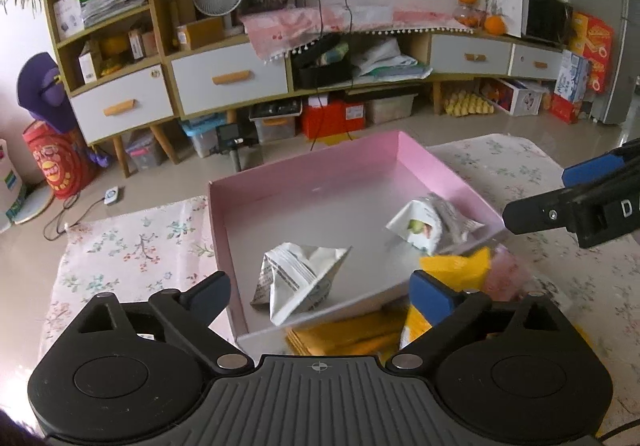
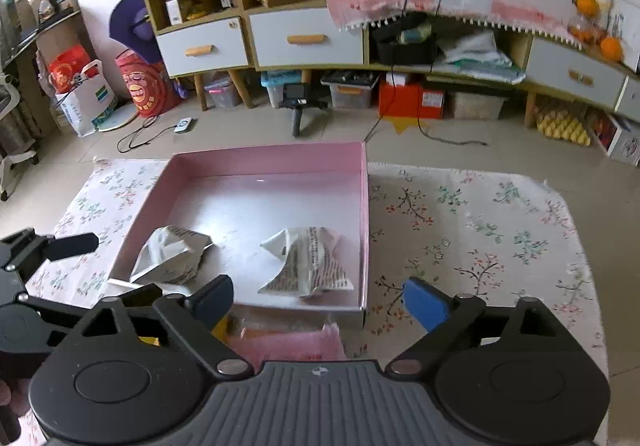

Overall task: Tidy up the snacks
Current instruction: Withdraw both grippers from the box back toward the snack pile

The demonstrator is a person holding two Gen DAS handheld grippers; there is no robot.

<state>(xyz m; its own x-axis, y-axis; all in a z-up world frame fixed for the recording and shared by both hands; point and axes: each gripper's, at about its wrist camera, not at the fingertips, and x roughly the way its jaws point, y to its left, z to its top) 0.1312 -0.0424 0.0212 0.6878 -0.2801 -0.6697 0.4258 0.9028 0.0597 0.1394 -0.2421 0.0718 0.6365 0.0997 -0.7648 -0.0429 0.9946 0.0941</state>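
A shallow pink box [image 1: 304, 166] [image 2: 366, 226] sits on the flowered table. Two crumpled white snack packets lie inside it, one near the front [image 1: 300, 278] [image 2: 172, 258], the other to its right [image 1: 424, 224] [image 2: 312, 262]. My left gripper [image 1: 320, 288] hovers open over the box's near edge with nothing between its fingers. My right gripper [image 2: 318, 296] is open too, above the box's near right corner, holding nothing. Yellow packets [image 1: 344, 338] and a blurred pink packet [image 2: 288, 342] lie just in front of the box.
The flowered tablecloth [image 2: 480, 238] has bare room to the right of the box. Beyond the table's far edge are the tiled floor, a small camera on a tripod [image 2: 296, 102] and a long wooden cabinet [image 1: 228, 78] with drawers.
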